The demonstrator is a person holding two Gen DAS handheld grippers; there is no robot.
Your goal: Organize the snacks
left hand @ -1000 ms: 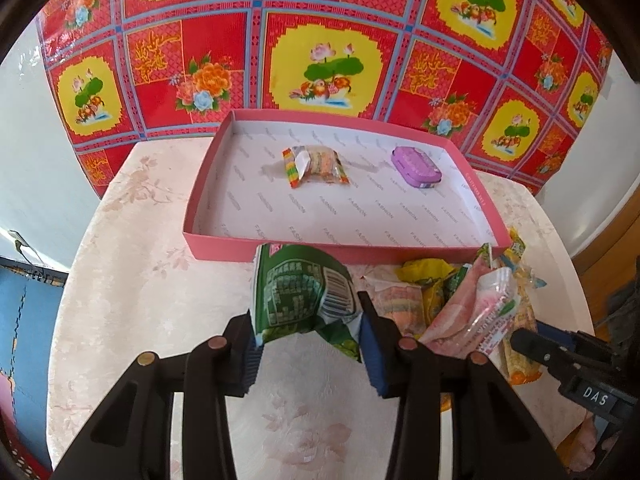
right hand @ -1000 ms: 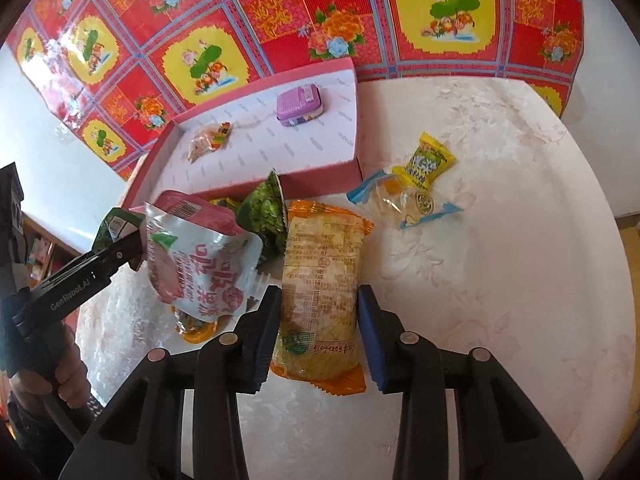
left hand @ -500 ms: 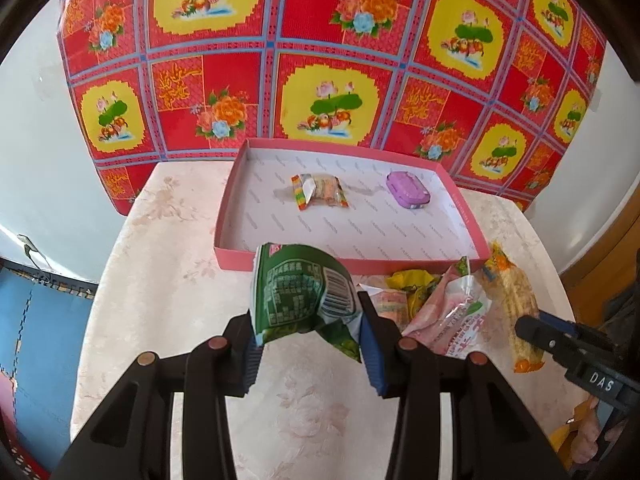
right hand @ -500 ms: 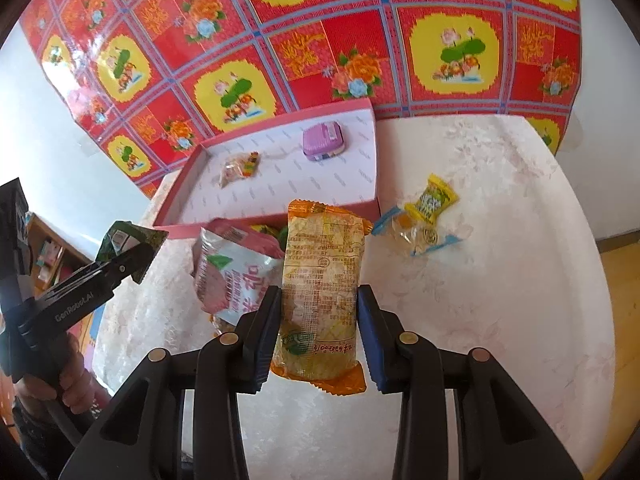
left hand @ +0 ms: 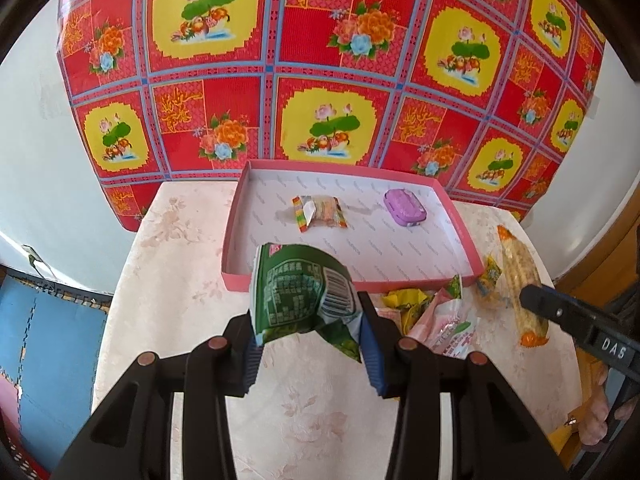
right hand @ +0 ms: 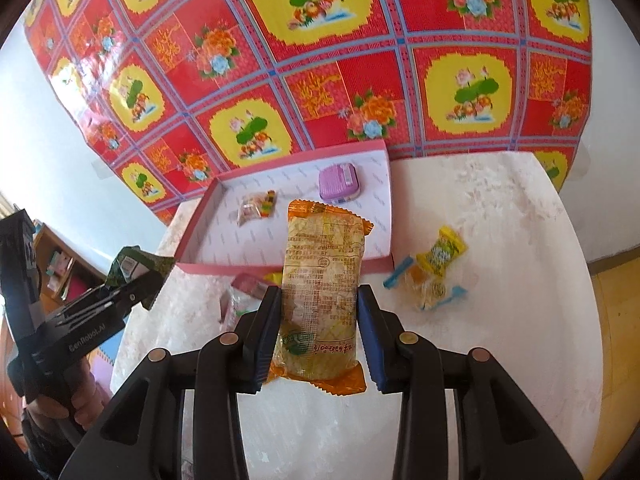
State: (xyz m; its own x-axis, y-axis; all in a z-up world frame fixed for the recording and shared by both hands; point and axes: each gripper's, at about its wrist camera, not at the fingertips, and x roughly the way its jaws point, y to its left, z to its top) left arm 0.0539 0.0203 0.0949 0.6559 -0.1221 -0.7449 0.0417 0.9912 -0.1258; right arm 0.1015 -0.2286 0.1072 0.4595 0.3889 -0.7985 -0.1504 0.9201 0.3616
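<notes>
Left tool [left hand: 308,344] clamped on green snack bag [left hand: 300,292] — held above desk [left hand: 168,280], near side of pink tray [left hand: 460,224]. Right tool [right hand: 318,334] clamped on orange-wrapped snack pack [right hand: 320,292] — also lifted, near side of tray. Purple case [left hand: 404,206] lies inside tray.

Bright, even daylight, soft faint shadows. Strong fisheye bending plus black vignette at corners in both views. Mild glare washes out the table [right hand: 500,240] in right wrist view. Focus sharp centrally, softer toward edges.
</notes>
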